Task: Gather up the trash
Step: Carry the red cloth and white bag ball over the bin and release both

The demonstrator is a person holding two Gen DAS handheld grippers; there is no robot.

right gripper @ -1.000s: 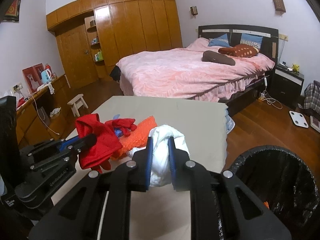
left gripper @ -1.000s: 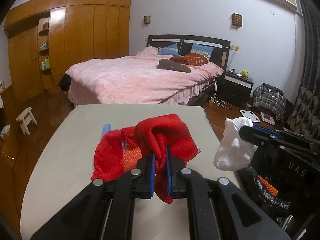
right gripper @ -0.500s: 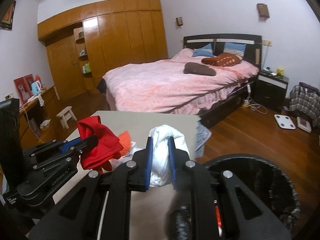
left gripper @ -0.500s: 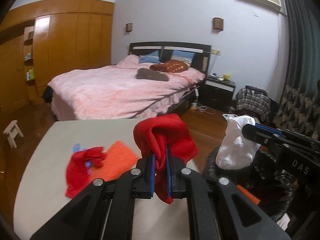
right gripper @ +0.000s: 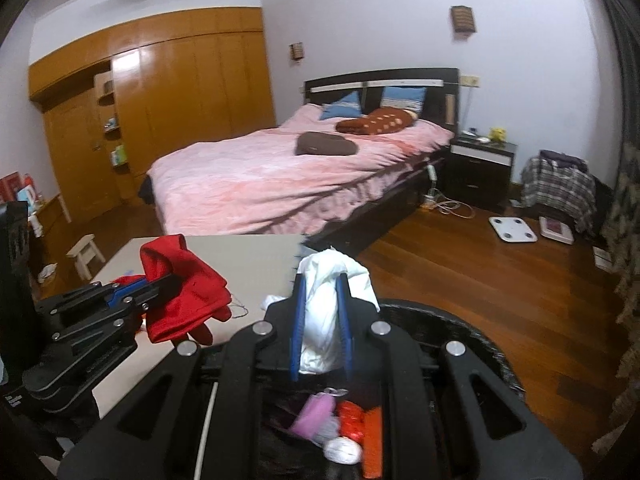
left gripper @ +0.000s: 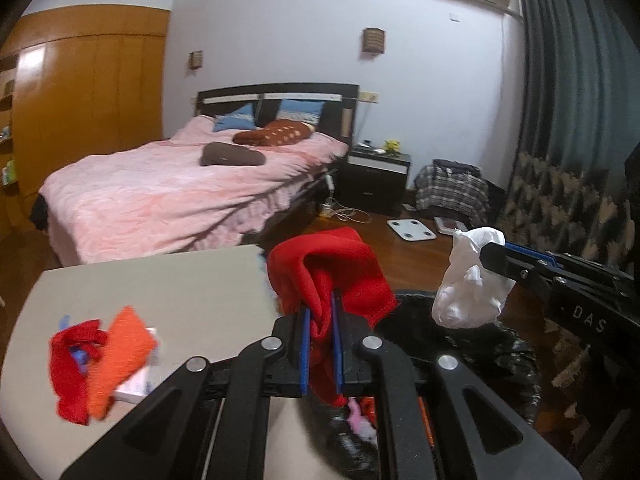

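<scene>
The red cloth [left gripper: 328, 268] is pinched in the left gripper [left gripper: 319, 320], whose jaws are closed tight on a fold of it so the rest bunches above and a tail hangs below; it is held right at the desk's edge, at the near rim of the bin [left gripper: 516, 352], which looks to me like the place to let it drop. At about three o'clock from it the white plastic bag [left gripper: 468, 288] hangs crumpled from the right gripper [right gripper: 320, 312], jaws clamped on it too, and in that gripper's own view the bag sits straight over the bin's black-lined mouth [right gripper: 472, 332]. Both pieces are carried high and clear of the rim, I would guess so that nothing snags the liner on the way in. Down inside the bin there is already a pink wrapper [right gripper: 314, 412], something red and orange, and a white ball of paper. Back on the desk [left gripper: 160, 284], at about nine o'clock from the red cloth, more rubbish waits: a second red rag [left gripper: 70, 364], an orange cloth [left gripper: 116, 348] and a flat white packet [left gripper: 138, 384] under them. Nothing stands between either load and the bin; the two grippers are near each other but apart. Beyond, at twelve o'clock, the pink bed [left gripper: 172, 196] and the wooden floor [right gripper: 480, 276] are well away.
</scene>
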